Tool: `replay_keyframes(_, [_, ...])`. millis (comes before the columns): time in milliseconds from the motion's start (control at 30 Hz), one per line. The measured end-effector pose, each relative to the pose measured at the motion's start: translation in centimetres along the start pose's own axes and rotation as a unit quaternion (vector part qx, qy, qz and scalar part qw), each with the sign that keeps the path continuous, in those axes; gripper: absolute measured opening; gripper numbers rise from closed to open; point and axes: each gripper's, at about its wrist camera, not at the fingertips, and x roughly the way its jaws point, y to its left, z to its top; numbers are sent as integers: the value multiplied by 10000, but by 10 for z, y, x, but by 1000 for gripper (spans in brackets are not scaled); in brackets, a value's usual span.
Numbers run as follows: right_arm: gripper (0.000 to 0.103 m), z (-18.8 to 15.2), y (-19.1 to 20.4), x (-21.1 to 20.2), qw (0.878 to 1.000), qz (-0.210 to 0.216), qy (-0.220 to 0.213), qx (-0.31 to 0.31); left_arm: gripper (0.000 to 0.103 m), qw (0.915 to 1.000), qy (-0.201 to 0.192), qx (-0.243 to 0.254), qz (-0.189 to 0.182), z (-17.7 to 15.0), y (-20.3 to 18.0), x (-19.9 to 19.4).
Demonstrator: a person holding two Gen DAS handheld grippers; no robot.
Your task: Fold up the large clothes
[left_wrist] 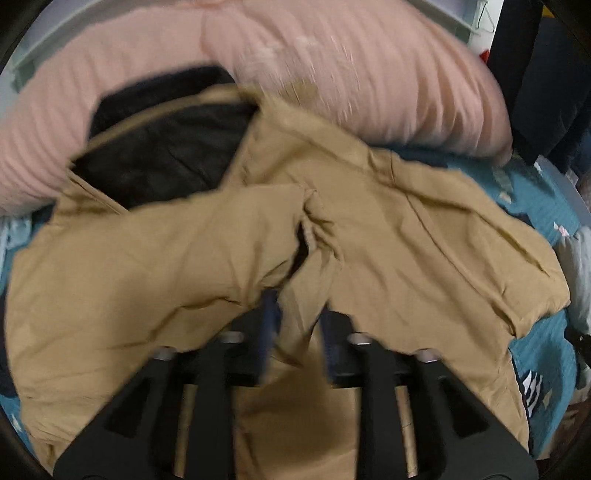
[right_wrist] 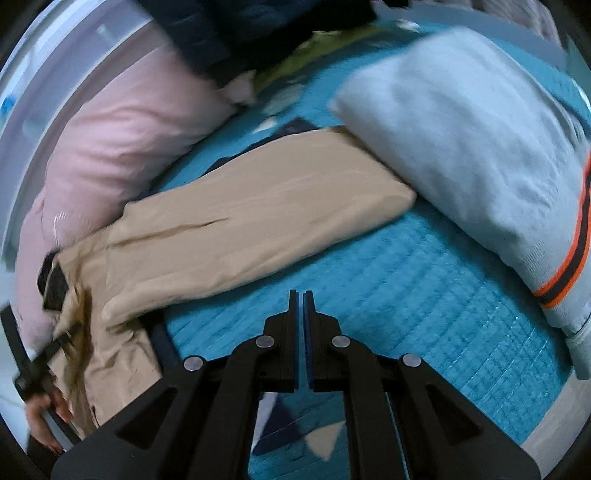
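A tan jacket [left_wrist: 388,240] with a dark lining [left_wrist: 166,155] lies spread on the teal bedspread [left_wrist: 539,354]. My left gripper [left_wrist: 299,325] hovers close over its middle. The jaws stand apart with a loose ridge of tan cloth running up between them, and the pads do not pinch it. In the right wrist view a folded-over part of the jacket [right_wrist: 251,218] lies flat at the left. My right gripper [right_wrist: 301,295] is shut with nothing in it, over bare bedspread [right_wrist: 406,295] just right of the jacket's edge.
A pink pillow [left_wrist: 332,74] lies behind the jacket. A folded pale grey-blue sweater [right_wrist: 461,147] with an orange and black hem stripe rests at the right. Dark clothes [right_wrist: 258,29] lie at the far side. A person's hand [right_wrist: 42,410] shows at the lower left.
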Motion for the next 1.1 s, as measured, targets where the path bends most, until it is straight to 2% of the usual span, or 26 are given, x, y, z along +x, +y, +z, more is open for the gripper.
replay_keyframes(33, [5, 1, 0, 1, 10000, 45, 8, 89, 55, 9999, 49, -69, -103, -2, 0, 2])
replay_keyframes(67, [5, 3, -7, 5, 9995, 151, 34, 273, 59, 9997, 94, -116, -189, -5, -1, 2])
replay_keyframes(133, [6, 9, -15, 8, 9984, 199, 9, 535, 74, 9994, 51, -104, -337, -8, -7, -2])
replay_keyframes(200, [13, 13, -20, 7, 9966, 298, -63, 759, 76, 9993, -52, -54, -365, -11, -12, -10])
replay_keyframes(233, [21, 15, -20, 7, 9958, 324, -112, 850, 79, 9991, -116, -23, -415, -12, -14, -15])
replay_keyframes(267, [34, 18, -23, 7, 9942, 356, -188, 996, 80, 9989, -177, -6, -431, -13, -16, -20])
replay_keyframes(333, [42, 21, -24, 9, 9909, 427, -292, 1240, 83, 9988, -295, 71, -374, -15, -19, -31])
replay_keyframes(533, [43, 32, -42, 32, 9731, 672, -276, 2188, 83, 9987, -346, 207, -324, -23, -17, -47])
replay_keyframes(567, [39, 33, -44, 35, 9691, 786, -314, 2318, 83, 9987, -338, 225, -294, -24, -16, -48])
replay_keyframes(600, [31, 34, -43, 36, 9681, 821, -377, 2337, 83, 9988, -337, 259, -241, -26, -15, -51])
replay_keyframes(633, [13, 37, -41, 33, 9699, 782, -459, 2261, 83, 9988, -357, 273, -218, -27, -13, -52])
replay_keyframes(667, [7, 39, -36, 28, 9732, 742, -575, 2101, 83, 9987, -386, 263, -210, -28, -9, -55])
replay_keyframes(800, [5, 45, -10, 1, 9808, 662, -1073, 1489, 83, 9989, -427, 64, -188, -29, 10, -64])
replay_keyframes(933, [5, 46, 41, -34, 9819, 895, -1514, 703, 83, 9984, -495, -290, -6, -28, 43, -77])
replay_keyframes(1000, [5, 46, 74, -46, 9797, 1079, -1667, 267, 83, 9975, -515, -462, 176, -28, 59, -83])
replay_keyframes(1100, [5, 42, 122, -64, 9725, 1385, -1839, -344, 83, 9937, -467, -782, 652, -33, 88, -87])
